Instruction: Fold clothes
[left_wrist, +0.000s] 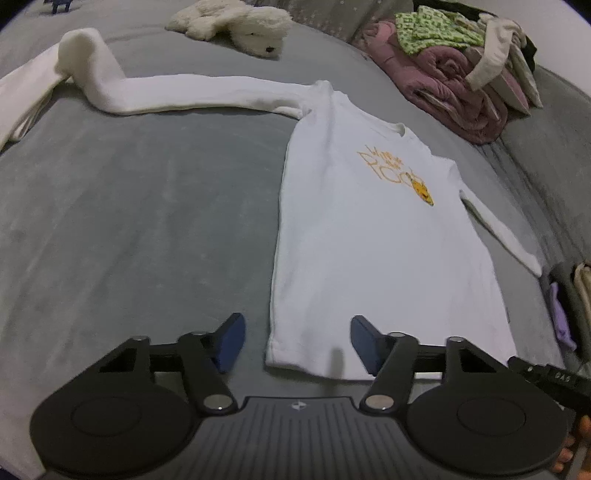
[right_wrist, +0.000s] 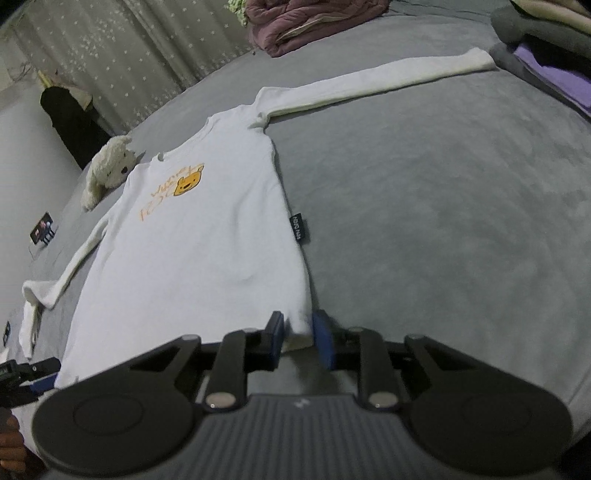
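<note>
Grey plush bedspread (left_wrist: 140, 206) — the work surface, filling most of both wrist views. Spread flat on it, front up, lies the white long-sleeved cotton shirt with an orange cartoon-bear print (left_wrist: 369, 240); its hem is nearest the cameras, its collar farthest. One sleeve (left_wrist: 207, 94) runs straight out to the side and ends bunched against a second pale garment (left_wrist: 22, 99) at the bed's edge. The other sleeve (right_wrist: 380, 83) is likewise stretched outward, its cuff reaching a stack of grey and purple folded clothes (right_wrist: 546, 70). A small black label (right_wrist: 297, 228) projects from the side seam.

Beyond the collar sits a heap of unfolded laundry, mauve quilted fabric topped with green-patterned and beige pieces (left_wrist: 454, 70), and a cream plush toy dog (left_wrist: 236, 26) lying on its side.

Left gripper (left_wrist: 297, 341): the two blue-padded jaws stand spread wide, one over bare bedspread, the other over the shirt's hem, the hem corner lying between them — no contact can be confirmed. Right gripper (right_wrist: 300, 341): the jaws are drawn close about the opposite hem corner, the white cloth pinched between the blue pads.
</note>
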